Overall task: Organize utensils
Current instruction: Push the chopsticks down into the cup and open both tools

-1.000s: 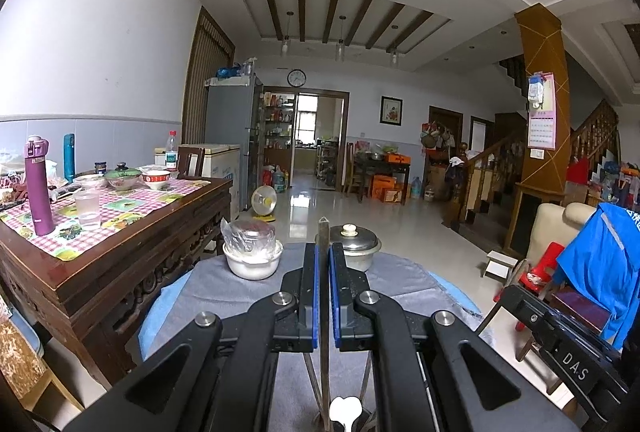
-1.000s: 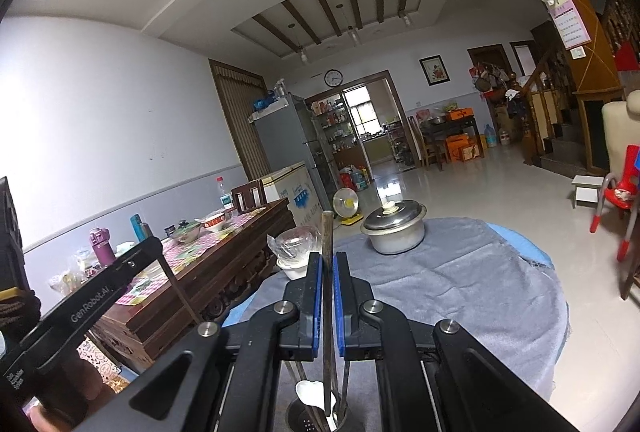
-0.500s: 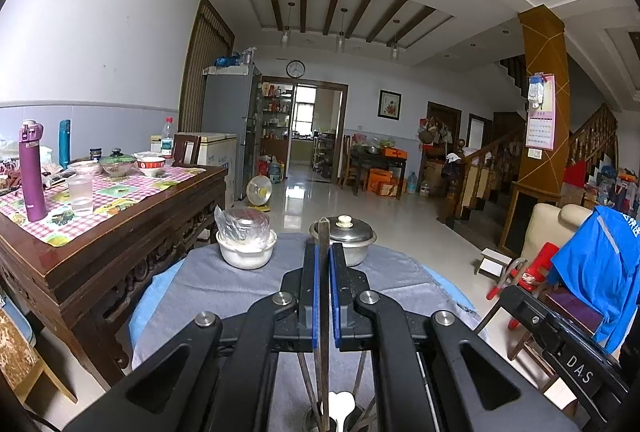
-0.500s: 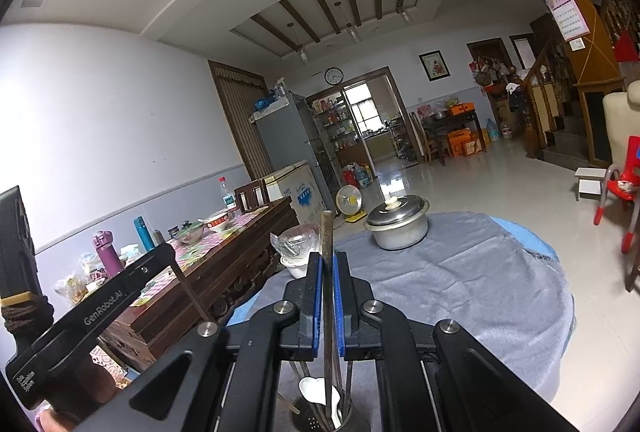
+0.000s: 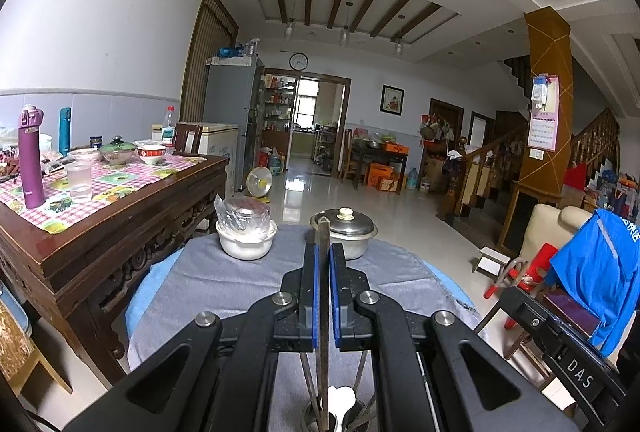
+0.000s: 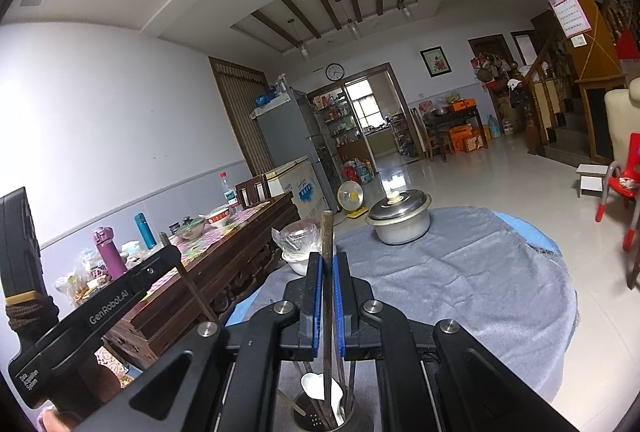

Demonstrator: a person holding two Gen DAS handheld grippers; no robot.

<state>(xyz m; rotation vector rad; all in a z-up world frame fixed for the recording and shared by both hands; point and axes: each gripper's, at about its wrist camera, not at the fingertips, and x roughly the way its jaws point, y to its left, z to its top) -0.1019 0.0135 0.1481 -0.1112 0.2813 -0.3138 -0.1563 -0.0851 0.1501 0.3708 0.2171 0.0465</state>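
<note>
My left gripper [image 5: 324,252] is shut on a dark chopstick [image 5: 323,230] that stands upright; its lower end reaches into a metal utensil holder [image 5: 309,412] with a white spoon [image 5: 342,398] in it. My right gripper [image 6: 328,260] is likewise shut on an upright chopstick [image 6: 327,232] over the same perforated holder [image 6: 314,422], which holds a white spoon [image 6: 316,384] and several sticks. The holder stands on a round table under a grey cloth [image 6: 460,272]. In the right wrist view the left gripper [image 6: 170,256] shows at the left with its chopstick [image 6: 192,284] slanting down.
A lidded metal pot [image 5: 344,232] and a white bowl with a plastic-wrapped dish [image 5: 246,238] stand at the table's far side. A carved wooden table [image 5: 120,220] with bottles and bowls is close on the left. A chair with a blue jacket [image 5: 600,264] is on the right.
The left gripper has shifted slightly with its chopstick, and the holder's rim now shows in its view. The right gripper has kept still.
</note>
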